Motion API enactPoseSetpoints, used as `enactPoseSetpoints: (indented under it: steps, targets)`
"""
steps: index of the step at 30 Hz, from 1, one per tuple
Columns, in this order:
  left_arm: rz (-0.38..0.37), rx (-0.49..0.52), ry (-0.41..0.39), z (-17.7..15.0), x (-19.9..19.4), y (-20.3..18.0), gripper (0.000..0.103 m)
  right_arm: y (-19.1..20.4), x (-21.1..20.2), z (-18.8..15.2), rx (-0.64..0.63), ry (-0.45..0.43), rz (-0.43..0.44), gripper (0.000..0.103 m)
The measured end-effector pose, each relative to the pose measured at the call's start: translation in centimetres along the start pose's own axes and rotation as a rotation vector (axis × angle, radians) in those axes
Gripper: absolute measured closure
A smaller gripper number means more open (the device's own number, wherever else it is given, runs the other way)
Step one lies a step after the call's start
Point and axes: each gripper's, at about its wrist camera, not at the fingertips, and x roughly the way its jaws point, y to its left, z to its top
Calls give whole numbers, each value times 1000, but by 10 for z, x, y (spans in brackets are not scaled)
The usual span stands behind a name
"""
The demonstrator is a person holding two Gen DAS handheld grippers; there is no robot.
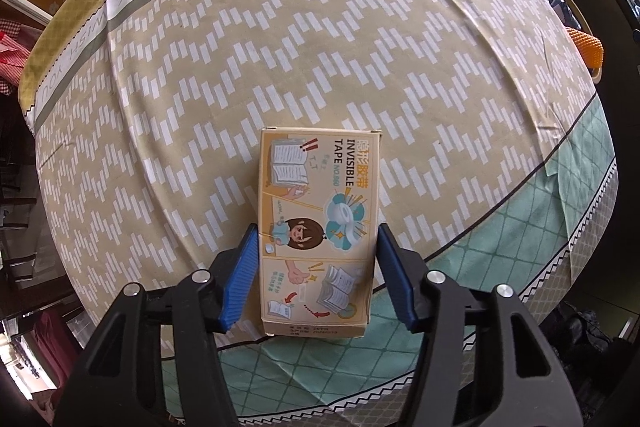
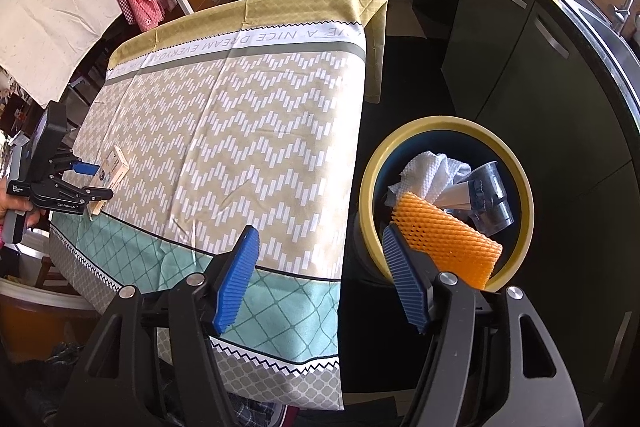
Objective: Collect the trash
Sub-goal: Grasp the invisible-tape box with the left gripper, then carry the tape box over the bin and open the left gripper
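Two blue-padded grippers: our left gripper (image 1: 316, 247) pinches the beige cardboard invisible-tape box (image 1: 318, 223) at lower centre; our right gripper (image 2: 320, 259) is spread, nothing held, beside the yellow-rimmed bin (image 2: 520, 171) holding orange foam netting (image 2: 448, 239), a white crumpled cloth (image 2: 428, 175) and a clear plastic cup (image 2: 490, 191).

table (image 2: 240, 131): patterned cloth cover | tape box (image 1: 318, 227) flat near its teal-border edge | bin (image 2: 516, 171) on floor beside table
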Motion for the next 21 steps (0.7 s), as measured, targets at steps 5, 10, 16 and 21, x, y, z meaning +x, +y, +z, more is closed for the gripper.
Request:
enactPoseSetpoints:
  steps: [5, 10, 16, 21]
  targets:
    - [-4, 12, -33, 0, -19, -1, 47, -5, 2, -4, 9, 5, -2, 38]
    - [-6, 59, -68, 6, -41, -19, 47, -13, 1, -7, 30, 0, -8, 38]
    - [-19, 180, -129, 38, -79, -70, 47, -32, -7, -16, 66, -20, -36, 38]
    - [-29, 306, -153, 82, -96, -141, 47, -58, -14, -26, 110, -39, -62, 38]
